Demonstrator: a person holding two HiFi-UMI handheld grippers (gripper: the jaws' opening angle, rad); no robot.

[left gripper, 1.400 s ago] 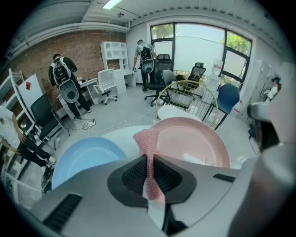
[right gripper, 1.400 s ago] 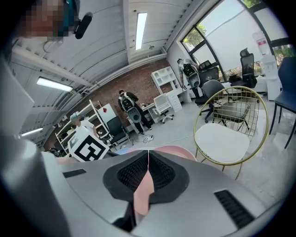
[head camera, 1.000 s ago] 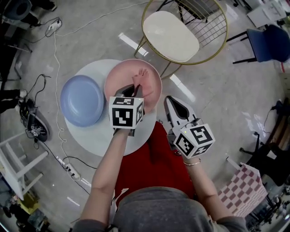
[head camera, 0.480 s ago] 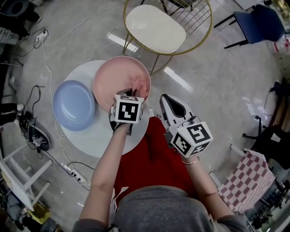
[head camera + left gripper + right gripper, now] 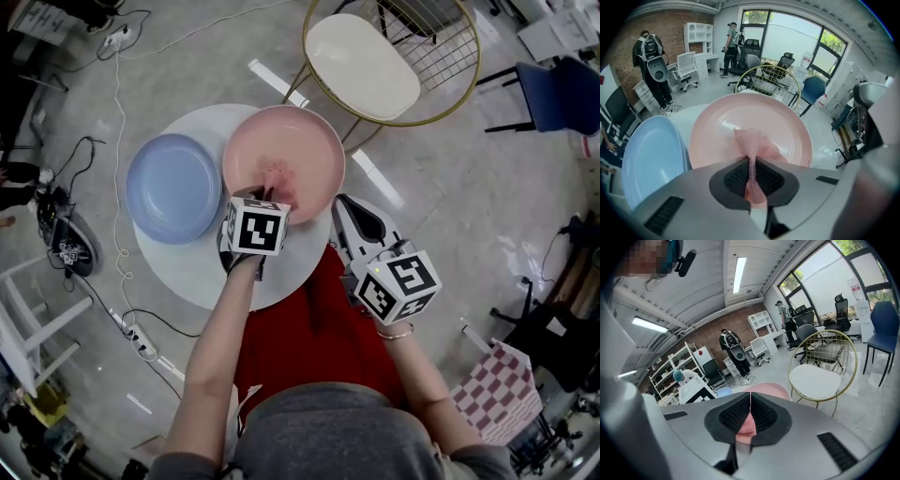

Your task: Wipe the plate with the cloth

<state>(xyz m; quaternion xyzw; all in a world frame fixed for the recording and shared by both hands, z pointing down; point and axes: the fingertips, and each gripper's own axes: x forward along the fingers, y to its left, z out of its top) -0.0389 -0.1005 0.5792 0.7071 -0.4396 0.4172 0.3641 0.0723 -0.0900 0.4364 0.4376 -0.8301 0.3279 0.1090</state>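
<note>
Over the last second the left gripper point(image 5: 751, 161) has been dragging the pink knitted cloth point(image 5: 752, 140) across the round pink glazed plate point(image 5: 305, 141). The bunch was lying toward the middle, then over by the right side, and now it is sitting back on the near part of the well, just ahead of the jaws. To me that is reading as wiping strokes well under way, though the far half may still be needing a pass. The left jaws are pinching tight on a gathered tail of the cloth, with the rest trailing onto the plate. The right gripper point(image 5: 750, 401) is hanging off the near edge of the round white table point(image 5: 187, 267), its 2 jaws pressed together on nothing and taking no part. The cloth is looking soft, open-meshed and limp, crumpling into folds. The plate is looking hard, smooth and glossy, shallow with a raised rim. A pale blue plate point(image 5: 173, 187) of the same shape is lying just beside it on the left, and I cannot tell whether the rims are touching.
</note>
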